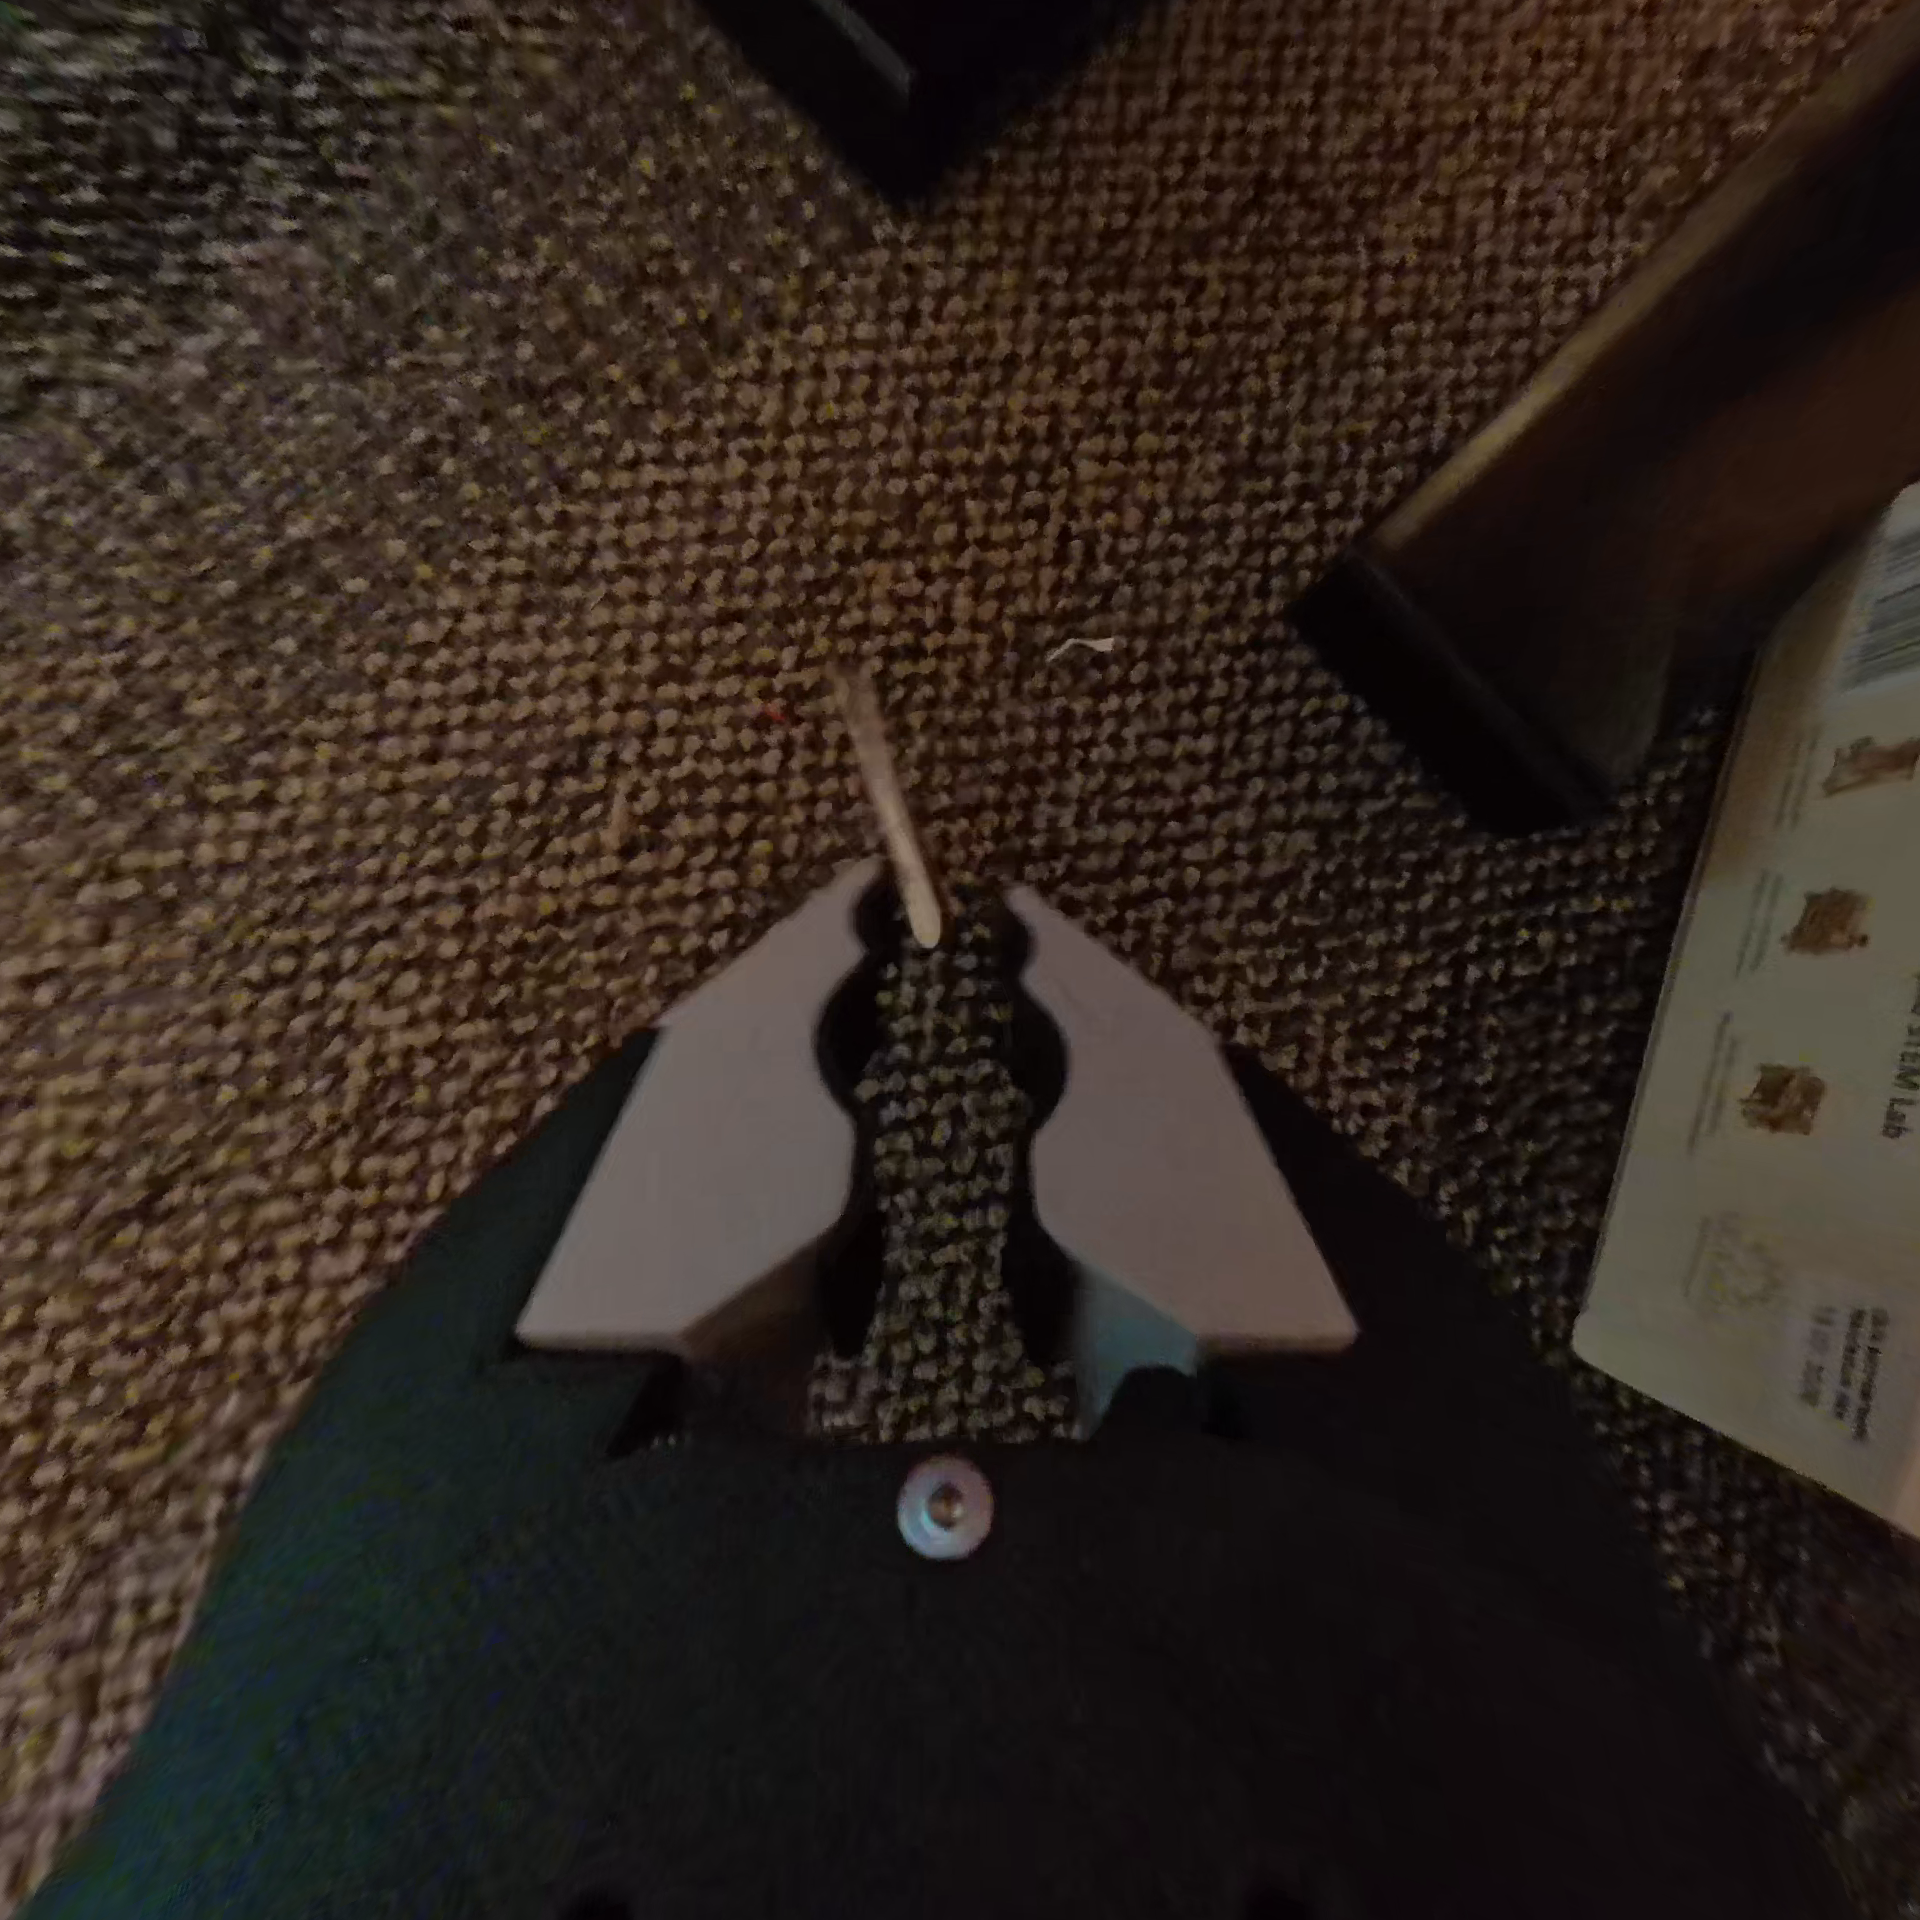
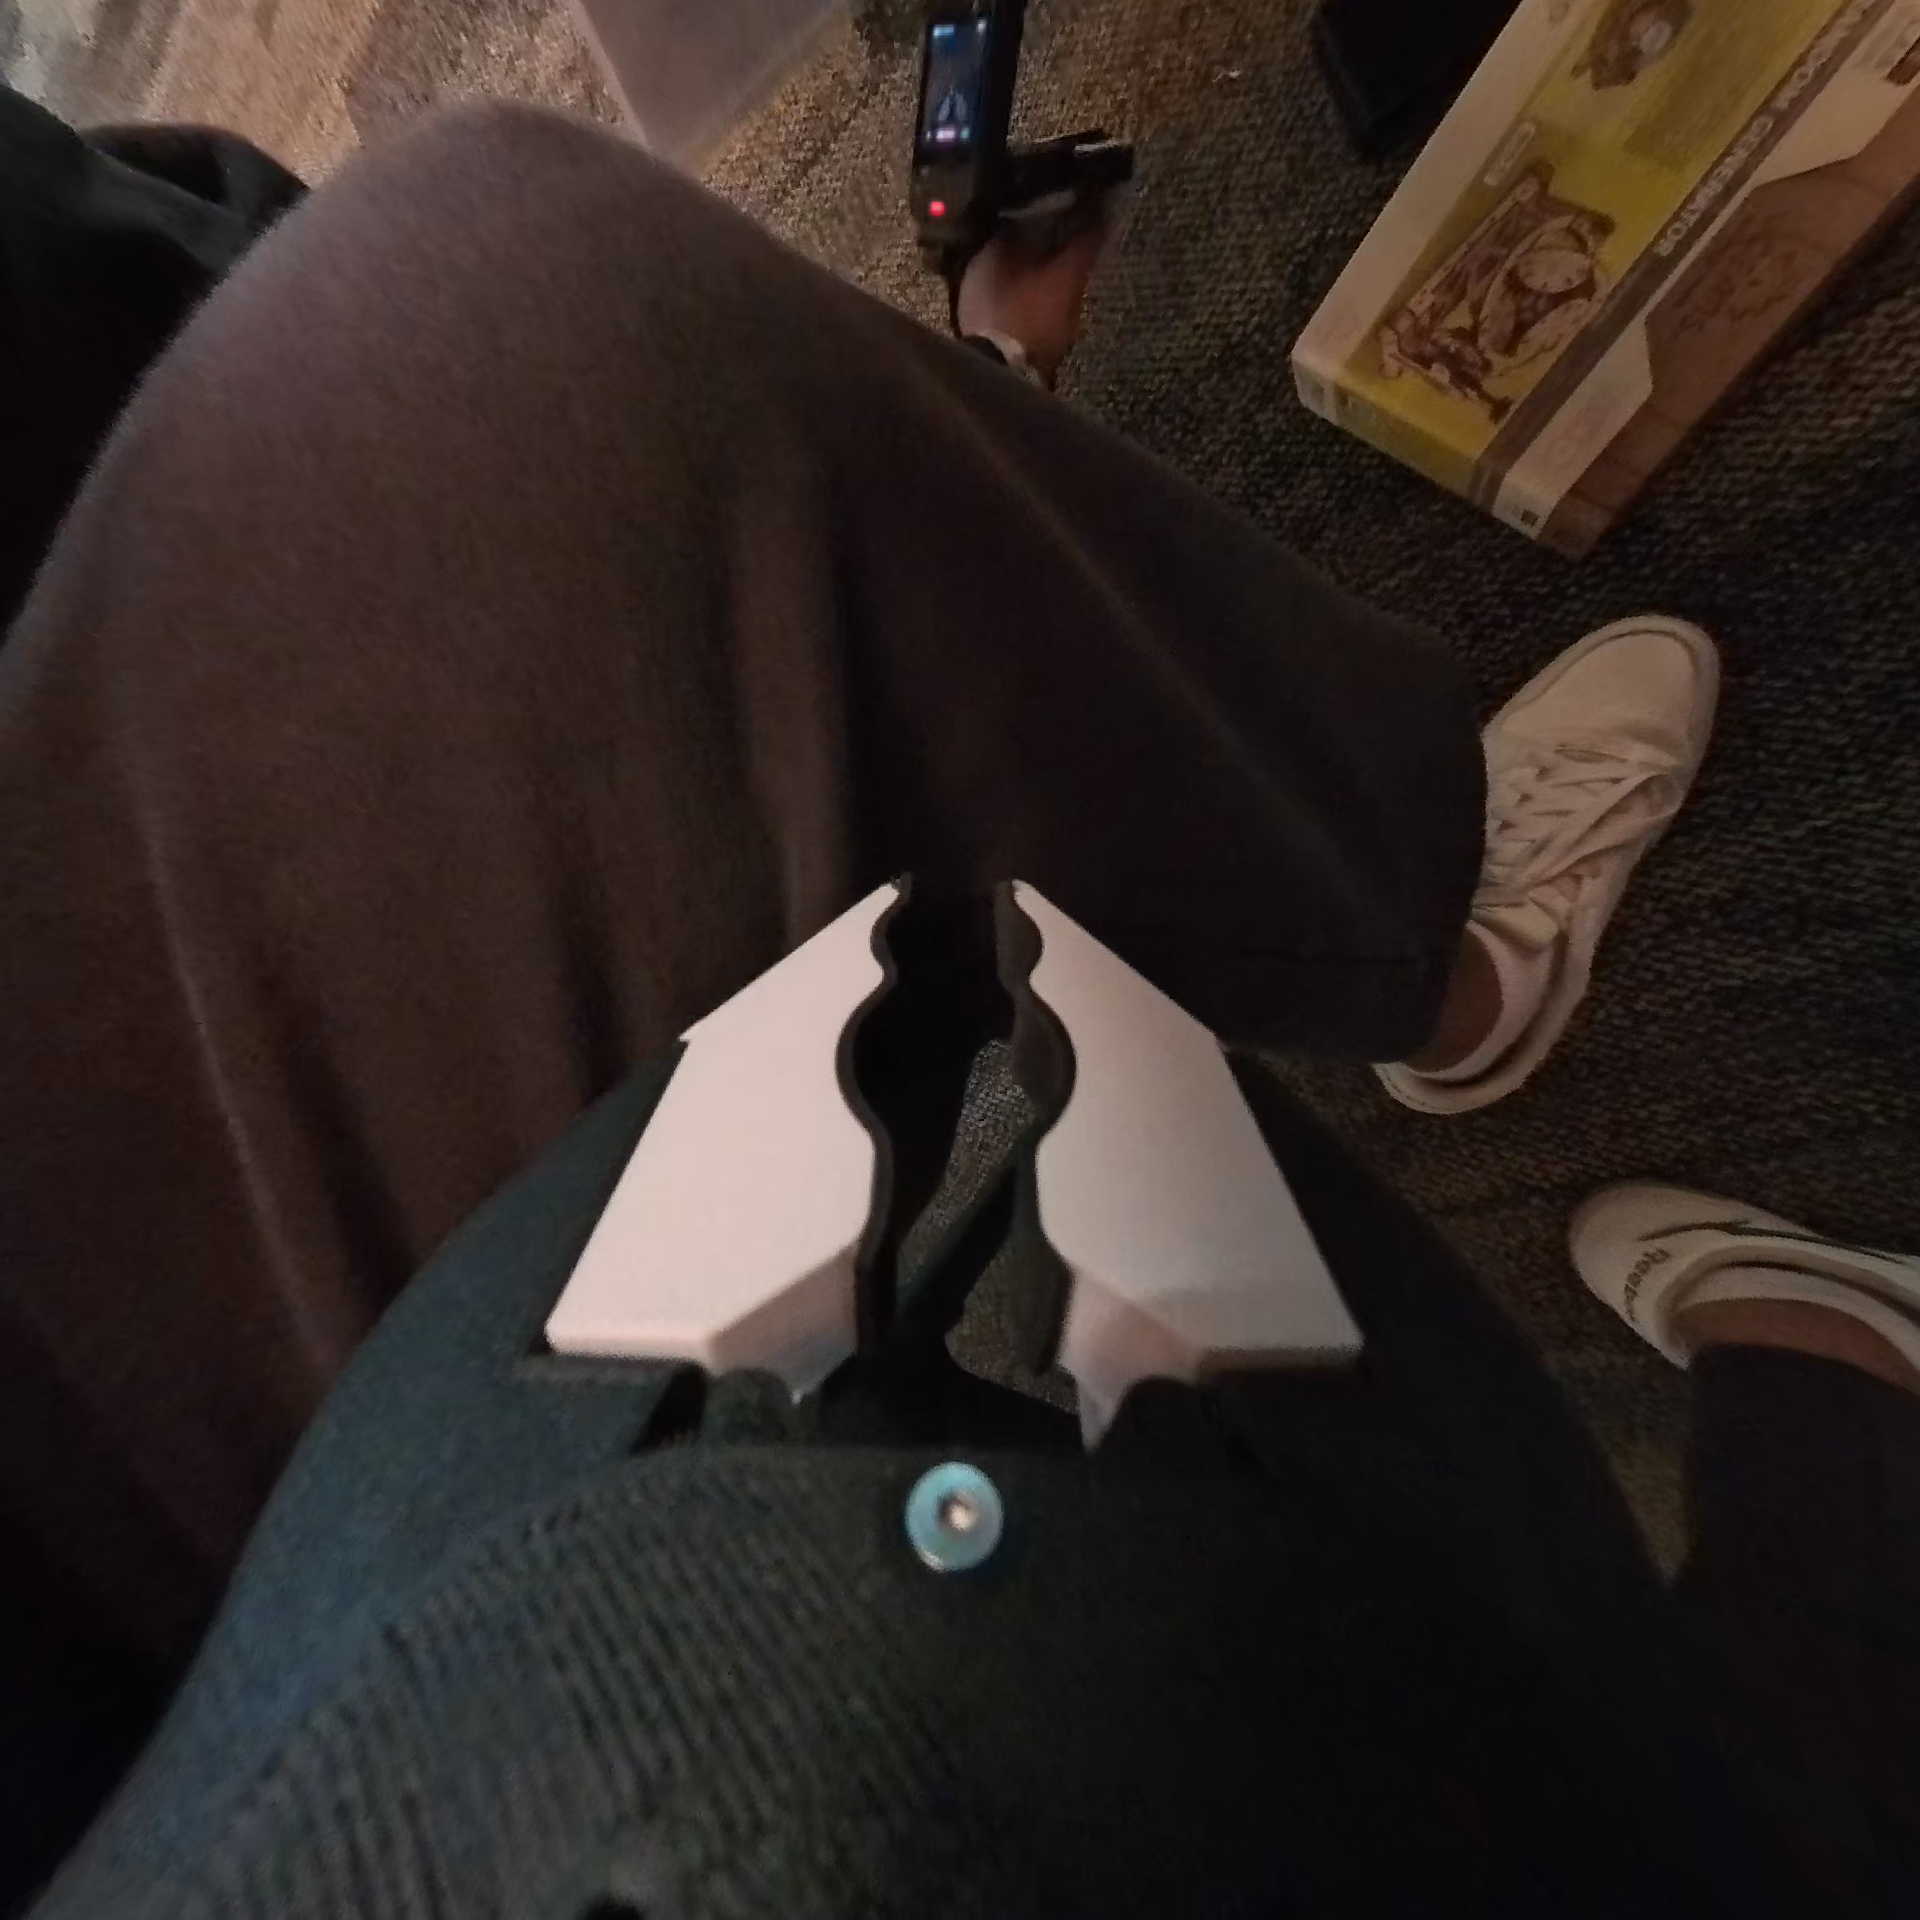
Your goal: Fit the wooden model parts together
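Left gripper: jaws slightly apart, gripping nothing, low over the carpet.
Stick: lies on the carpet, near end between the fingertips, by the left finger.
Right gripper: jaws slightly apart, bare, over a trouser leg.
Box: on the carpet, well apart.

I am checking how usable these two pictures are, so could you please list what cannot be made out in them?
- Left wrist view: whether the left gripper fingers press the thin pale stick; blur and dimness hide it.
- Left wrist view: the printed box, cut off by the right edge and blurred.
- Right wrist view: what lies beyond the right gripper; the trouser leg fills the view.
- Right wrist view: the far black device, too small.
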The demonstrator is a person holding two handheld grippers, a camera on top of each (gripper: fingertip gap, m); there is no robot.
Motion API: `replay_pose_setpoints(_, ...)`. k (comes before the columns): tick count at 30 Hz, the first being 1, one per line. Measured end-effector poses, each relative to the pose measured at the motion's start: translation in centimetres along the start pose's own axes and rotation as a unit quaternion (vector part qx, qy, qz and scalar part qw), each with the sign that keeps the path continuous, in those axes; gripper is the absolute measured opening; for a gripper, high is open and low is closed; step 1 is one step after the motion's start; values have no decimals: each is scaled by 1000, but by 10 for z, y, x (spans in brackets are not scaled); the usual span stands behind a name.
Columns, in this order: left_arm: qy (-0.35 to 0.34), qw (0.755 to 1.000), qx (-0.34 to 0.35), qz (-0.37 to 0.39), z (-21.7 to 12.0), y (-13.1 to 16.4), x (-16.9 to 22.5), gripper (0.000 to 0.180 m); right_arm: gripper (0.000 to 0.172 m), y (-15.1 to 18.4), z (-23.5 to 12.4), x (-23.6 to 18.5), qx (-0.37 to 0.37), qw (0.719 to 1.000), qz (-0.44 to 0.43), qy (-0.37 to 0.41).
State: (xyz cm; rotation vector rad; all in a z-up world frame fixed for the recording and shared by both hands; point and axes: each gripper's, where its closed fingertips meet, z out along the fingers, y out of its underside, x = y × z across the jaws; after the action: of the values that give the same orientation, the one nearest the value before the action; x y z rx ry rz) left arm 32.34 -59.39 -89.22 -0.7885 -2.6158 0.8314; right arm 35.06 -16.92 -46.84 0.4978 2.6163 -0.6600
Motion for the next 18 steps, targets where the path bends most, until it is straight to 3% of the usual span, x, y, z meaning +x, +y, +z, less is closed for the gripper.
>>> replay_pose_setpoints(1, 22, 1000, -15, 7, 5, 1, 5, 36, 14, 2, 0, 0, 0, 1000, -1, 0)
replay_pose_setpoints(2, 41, 998, -35, 12, 11, 3, 9, 45, 14, 5, 0, 2, -1, 1000, -1, 1)
replay_pose_setpoints(5, 44, 998, -40, 11, 20, -5, 2, 40, 14, 14, -1, 7, -8, 1000, 8, 5)
replay_pose_setpoints(8, 47, 996, -74, -5, 31, 4, -7, 51, 14, 13, -4, 12, -4, 1000, 24, 4)
replay_pose_setpoints(14, 39, 998, -52, -19, 33, -1, -11, 45, 14, -4, 2, 17, 9, 999, 46, -13)
replay_pose_setpoints(18, 38, 997, -48, -48, 32, -1, -14, 34, 14, 3, 6, 14, -5, 999, 34, -10)
